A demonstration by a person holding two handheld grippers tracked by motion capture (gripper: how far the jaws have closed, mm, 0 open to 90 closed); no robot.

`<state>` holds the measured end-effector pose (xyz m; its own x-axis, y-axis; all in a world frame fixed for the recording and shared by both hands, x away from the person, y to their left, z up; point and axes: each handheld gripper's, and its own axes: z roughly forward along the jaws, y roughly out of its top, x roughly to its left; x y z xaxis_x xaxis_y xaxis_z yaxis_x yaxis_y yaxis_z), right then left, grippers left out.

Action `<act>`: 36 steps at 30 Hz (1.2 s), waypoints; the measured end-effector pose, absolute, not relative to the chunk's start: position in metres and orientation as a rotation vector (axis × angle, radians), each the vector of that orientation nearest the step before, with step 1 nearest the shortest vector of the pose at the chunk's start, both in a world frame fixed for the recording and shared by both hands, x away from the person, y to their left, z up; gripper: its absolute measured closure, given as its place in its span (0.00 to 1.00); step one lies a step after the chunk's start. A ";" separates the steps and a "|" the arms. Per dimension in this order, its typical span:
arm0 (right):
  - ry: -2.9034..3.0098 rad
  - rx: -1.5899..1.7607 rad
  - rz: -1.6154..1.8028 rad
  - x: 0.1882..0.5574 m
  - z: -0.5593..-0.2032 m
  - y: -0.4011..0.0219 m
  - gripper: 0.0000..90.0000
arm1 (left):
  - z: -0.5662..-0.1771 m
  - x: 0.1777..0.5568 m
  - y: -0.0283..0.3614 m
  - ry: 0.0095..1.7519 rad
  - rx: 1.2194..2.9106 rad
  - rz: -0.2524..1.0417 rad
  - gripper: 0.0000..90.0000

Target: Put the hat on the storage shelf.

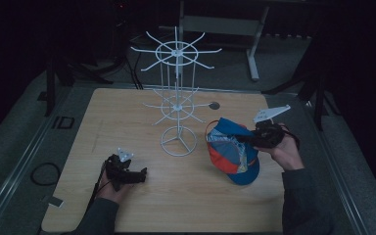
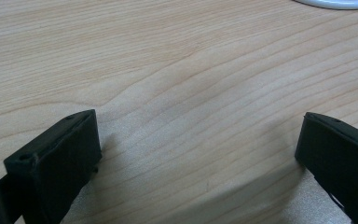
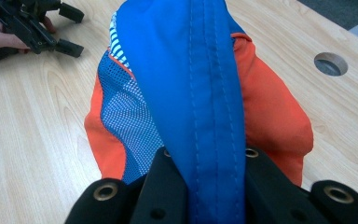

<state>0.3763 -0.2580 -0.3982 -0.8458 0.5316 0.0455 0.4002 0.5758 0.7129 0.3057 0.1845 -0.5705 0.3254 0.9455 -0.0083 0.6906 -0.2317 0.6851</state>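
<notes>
A blue and orange cap (image 1: 232, 152) with mesh panels hangs tilted just above the table at the right. My right gripper (image 1: 248, 139) is shut on a blue stitched fold of the cap (image 3: 200, 93), which runs up between its two black jaws. A white wire display stand (image 1: 177, 98) with hooked arms in two tiers rises at the table's middle. My left gripper (image 1: 144, 173) rests low on the wood at the front left, open, with bare table (image 2: 196, 121) between its jaws. The left gripper (image 3: 70, 30) also shows far off in the right gripper view, held in a hand.
The stand's round wire base (image 1: 178, 141) sits left of the cap, and its rim (image 2: 335, 3) edges the left gripper view. A round hole (image 1: 214, 105) is in the tabletop behind the cap. A cable (image 1: 44, 172) lies on the floor at left.
</notes>
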 end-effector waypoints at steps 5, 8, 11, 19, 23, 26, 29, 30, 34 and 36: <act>2.617 0.781 1.134 0.374 -0.395 -0.258 0.98 | -0.571 0.306 0.184 1.435 2.004 0.558 0.00; 2.607 0.778 1.145 0.373 -0.393 -0.259 0.98 | -0.571 0.306 0.184 1.435 2.004 0.558 0.00; 2.604 0.776 1.149 0.372 -0.392 -0.259 0.98 | -0.571 0.306 0.184 1.435 2.004 0.558 0.00; 2.568 0.782 1.182 0.369 -0.385 -0.262 0.98 | -0.571 0.306 0.184 1.436 2.003 0.556 0.00; 2.562 0.789 1.186 0.369 -0.386 -0.263 0.97 | -0.571 0.306 0.184 1.435 2.003 0.556 0.00; 2.554 0.795 1.193 0.369 -0.386 -0.265 0.98 | -0.571 0.306 0.184 1.436 2.003 0.557 0.00; 2.544 0.806 1.195 0.370 -0.385 -0.267 0.98 | -0.571 0.306 0.184 1.436 2.003 0.557 0.00; 2.541 0.808 1.196 0.370 -0.384 -0.267 0.98 | -0.571 0.306 0.184 1.436 2.003 0.556 0.00; 2.525 0.817 1.203 0.369 -0.382 -0.270 0.98 | -0.571 0.306 0.184 1.436 2.001 0.558 0.00; 2.514 0.820 1.212 0.369 -0.381 -0.272 0.98 | -0.571 0.306 0.184 1.436 2.001 0.559 0.00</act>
